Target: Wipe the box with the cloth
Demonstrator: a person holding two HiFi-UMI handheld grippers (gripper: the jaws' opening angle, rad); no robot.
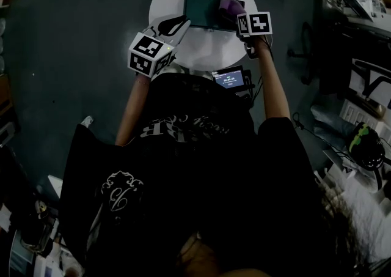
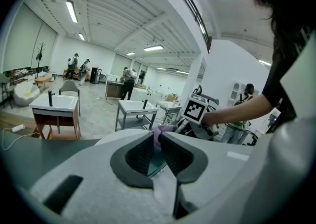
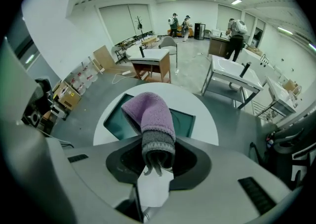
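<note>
Head view: on the left, the white left hand-held gripper (image 1: 183,23) reaches in over the near-left rim of the round white table (image 1: 208,49). Its own view shows the jaws narrowed onto the left edge of the flat dark-teal rectangular box (image 1: 203,10), pinning it. The box lies on the far half of the table, its long axis running left to right between the two grippers and its far edge close to the table's far rim. At the box's right end, the right hand-held gripper (image 1: 235,14) clamps a purple fleece cloth with a grey band (image 1: 227,5). Whether the cloth touches the top I cannot tell. The wipe probably needs to run leftward along the long axis, where the top is bare up to the left jaws.
</note>
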